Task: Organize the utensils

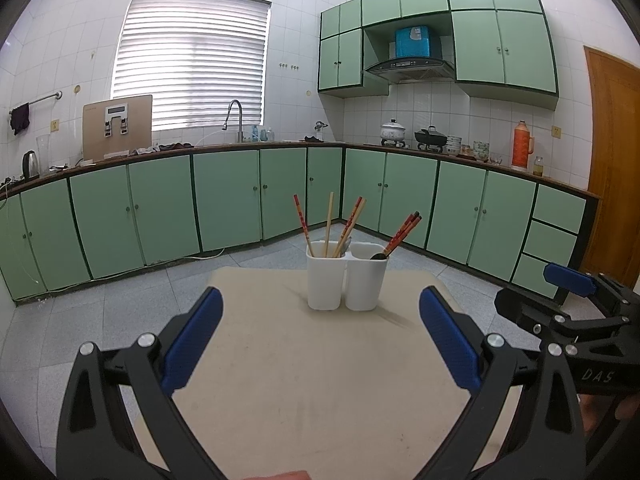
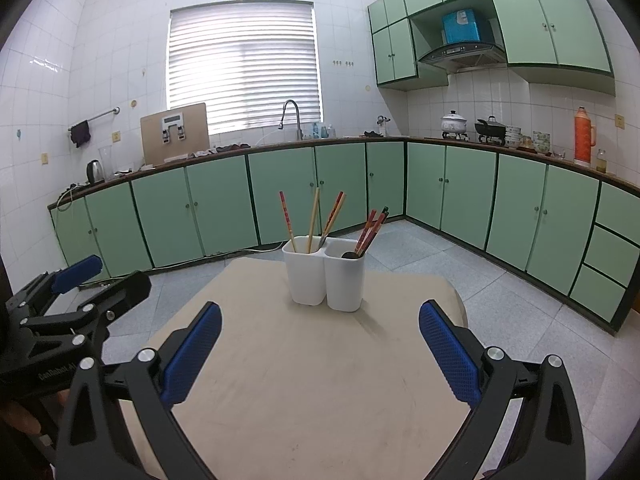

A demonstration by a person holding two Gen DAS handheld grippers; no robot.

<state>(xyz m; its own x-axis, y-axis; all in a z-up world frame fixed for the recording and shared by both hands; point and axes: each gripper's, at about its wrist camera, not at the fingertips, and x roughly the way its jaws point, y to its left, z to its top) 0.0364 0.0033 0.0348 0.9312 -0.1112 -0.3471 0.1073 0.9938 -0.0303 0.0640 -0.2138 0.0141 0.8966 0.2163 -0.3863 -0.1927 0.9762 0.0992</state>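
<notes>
A white two-compartment utensil holder (image 1: 346,278) (image 2: 326,278) stands on a beige table (image 1: 312,380) (image 2: 312,380). Its left compartment holds several chopsticks (image 1: 330,226) (image 2: 314,220) and a grey spoon (image 1: 346,245). Its right compartment holds red chopsticks (image 1: 404,234) (image 2: 370,230) and a dark spoon (image 1: 378,256) (image 2: 349,255). My left gripper (image 1: 320,312) is open and empty, short of the holder. My right gripper (image 2: 320,316) is open and empty, also short of the holder. Each gripper shows at the edge of the other's view: the right one (image 1: 560,296), the left one (image 2: 92,280).
Green cabinets under a counter (image 1: 280,192) run along the back and right walls. A sink tap (image 1: 236,120), kettle (image 1: 30,164), pots (image 1: 394,132) and an orange thermos (image 1: 522,146) stand on the counter. Grey tiled floor (image 1: 120,300) surrounds the table.
</notes>
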